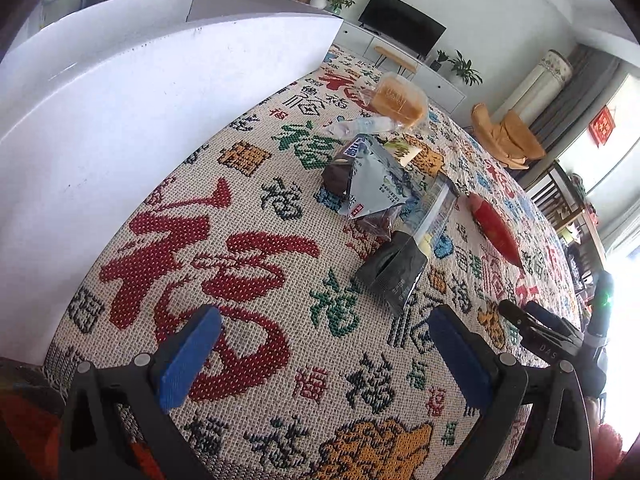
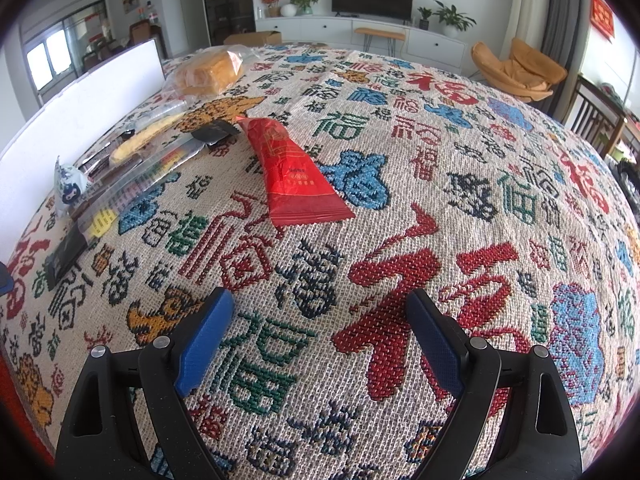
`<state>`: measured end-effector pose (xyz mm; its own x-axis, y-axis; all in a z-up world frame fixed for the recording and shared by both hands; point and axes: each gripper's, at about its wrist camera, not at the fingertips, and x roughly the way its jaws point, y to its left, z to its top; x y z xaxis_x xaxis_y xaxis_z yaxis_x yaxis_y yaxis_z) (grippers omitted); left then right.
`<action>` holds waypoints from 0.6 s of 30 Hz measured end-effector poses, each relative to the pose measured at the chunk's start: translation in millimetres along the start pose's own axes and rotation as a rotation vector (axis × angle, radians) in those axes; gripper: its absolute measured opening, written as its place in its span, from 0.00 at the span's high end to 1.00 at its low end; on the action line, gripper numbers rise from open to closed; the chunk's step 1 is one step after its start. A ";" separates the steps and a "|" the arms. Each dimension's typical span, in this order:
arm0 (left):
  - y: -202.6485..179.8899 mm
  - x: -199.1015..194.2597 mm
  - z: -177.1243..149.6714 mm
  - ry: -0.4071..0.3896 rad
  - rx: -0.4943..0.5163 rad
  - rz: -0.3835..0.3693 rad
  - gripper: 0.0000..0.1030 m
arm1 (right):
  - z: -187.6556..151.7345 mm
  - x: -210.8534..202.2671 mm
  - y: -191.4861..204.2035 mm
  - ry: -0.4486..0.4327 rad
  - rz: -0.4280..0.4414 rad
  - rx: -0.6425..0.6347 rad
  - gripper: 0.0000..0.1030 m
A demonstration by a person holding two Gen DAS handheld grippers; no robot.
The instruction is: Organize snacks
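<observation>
While both tools hover over the patterned tablecloth (image 2: 400,184), I see my left gripper (image 1: 324,356) spread wide with nothing between its blue pads (image 1: 192,356), and my right gripper (image 2: 320,332) equally wide and empty. Ahead of the right gripper lies open cloth, with the red packet (image 2: 292,172) straight in front and well apart from the fingers; it lies flat, narrow end pointing away. Its gold print is too small for me to read. To that gripper's left the other snacks run in a loose row: a black pouch (image 2: 64,256), a clear sleeve with a yellow label (image 2: 120,196), a small white-and-blue wrapper (image 2: 70,186), and farthest off a bagged loaf of bread (image 2: 208,70). A white board (image 2: 80,112) stands as a wall along the left side.

From the left gripper, that white board (image 1: 120,120) closes off the whole left flank, while bare cloth stretches ahead up to the black pouch (image 1: 394,270) ahead-right. Beyond it sit a silver foil bag (image 1: 376,184) with print I cannot make out, then the bread (image 1: 398,100). The tablecloth is woven throughout with repeated 福 characters in red, green, blue and black.
</observation>
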<state>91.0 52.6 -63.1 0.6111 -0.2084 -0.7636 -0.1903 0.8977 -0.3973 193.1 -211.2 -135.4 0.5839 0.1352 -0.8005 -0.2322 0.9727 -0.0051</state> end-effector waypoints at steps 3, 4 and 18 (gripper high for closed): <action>-3.2 -4.1 -0.5 -0.022 0.016 -0.013 0.00 | 12.0 -20.2 4.4 -0.041 0.002 -0.030 0.13; -3.8 -2.5 0.0 -0.020 0.017 -0.018 0.00 | 19.8 -28.3 7.3 -0.077 0.013 -0.049 0.13; -5.8 5.4 0.7 -0.003 0.032 -0.008 0.00 | 111.2 58.5 25.6 0.202 0.035 -0.210 0.15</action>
<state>95.9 46.5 -64.6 0.6149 -0.2148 -0.7588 -0.1607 0.9079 -0.3873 307.8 -157.3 -115.7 0.4108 0.1069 -0.9054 -0.4176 0.9049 -0.0826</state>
